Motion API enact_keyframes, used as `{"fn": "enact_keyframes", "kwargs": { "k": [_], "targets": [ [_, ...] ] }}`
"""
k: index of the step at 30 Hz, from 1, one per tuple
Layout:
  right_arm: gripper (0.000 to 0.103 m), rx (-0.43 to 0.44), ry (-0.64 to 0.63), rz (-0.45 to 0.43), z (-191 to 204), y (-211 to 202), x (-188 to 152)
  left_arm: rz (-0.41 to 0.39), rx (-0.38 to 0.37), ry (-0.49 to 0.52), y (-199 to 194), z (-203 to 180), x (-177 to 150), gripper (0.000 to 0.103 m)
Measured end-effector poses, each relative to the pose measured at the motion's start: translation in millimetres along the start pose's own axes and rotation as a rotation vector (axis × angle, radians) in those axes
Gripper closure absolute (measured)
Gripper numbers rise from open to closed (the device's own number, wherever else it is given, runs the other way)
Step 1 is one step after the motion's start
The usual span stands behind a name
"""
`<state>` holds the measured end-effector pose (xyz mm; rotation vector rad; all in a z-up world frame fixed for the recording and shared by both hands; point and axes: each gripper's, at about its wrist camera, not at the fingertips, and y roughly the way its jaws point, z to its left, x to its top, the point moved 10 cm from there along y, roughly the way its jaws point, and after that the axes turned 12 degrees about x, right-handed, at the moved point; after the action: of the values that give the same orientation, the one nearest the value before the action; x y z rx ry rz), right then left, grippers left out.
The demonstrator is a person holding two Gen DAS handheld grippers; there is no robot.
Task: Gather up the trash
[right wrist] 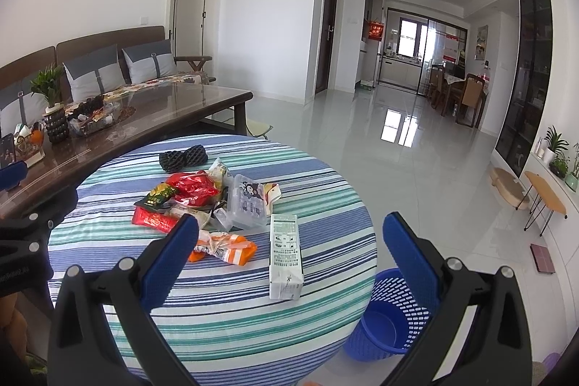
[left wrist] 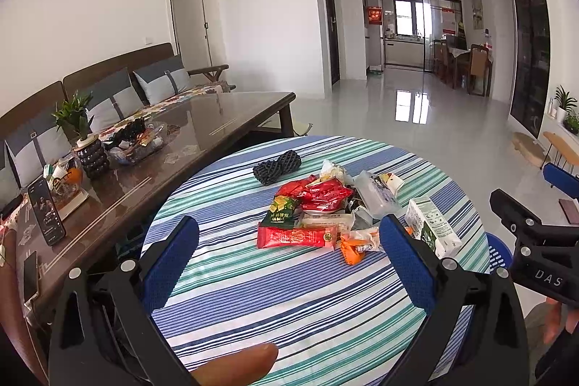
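Both grippers are hovering over the near edge of the round striped bench [right wrist: 224, 306], fingers spread wide and gripping nothing: the left gripper [left wrist: 289, 263] is facing the wrapper pile [left wrist: 318, 205], the right gripper [right wrist: 291, 259] is facing the milk carton [right wrist: 285, 255]. The carton is lying flat just right of the pile; an orange wrapper [right wrist: 224, 246] is lying at the pile's near side. A blue bin [right wrist: 387, 313] is standing on the floor to the right of the bench.
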<state>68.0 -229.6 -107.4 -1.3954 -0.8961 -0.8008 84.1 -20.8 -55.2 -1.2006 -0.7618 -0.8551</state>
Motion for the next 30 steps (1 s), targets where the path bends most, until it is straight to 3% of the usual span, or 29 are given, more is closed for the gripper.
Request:
{"fn": "enact_keyframes", "kwargs": {
  "k": [30],
  "targets": [
    [0.005, -0.022, 0.008, 0.024, -9.4, 7.2, -15.2, 0.034, 0.016, -0.004, 13.1, 14.1, -15.3, 0.004]
  ]
}}
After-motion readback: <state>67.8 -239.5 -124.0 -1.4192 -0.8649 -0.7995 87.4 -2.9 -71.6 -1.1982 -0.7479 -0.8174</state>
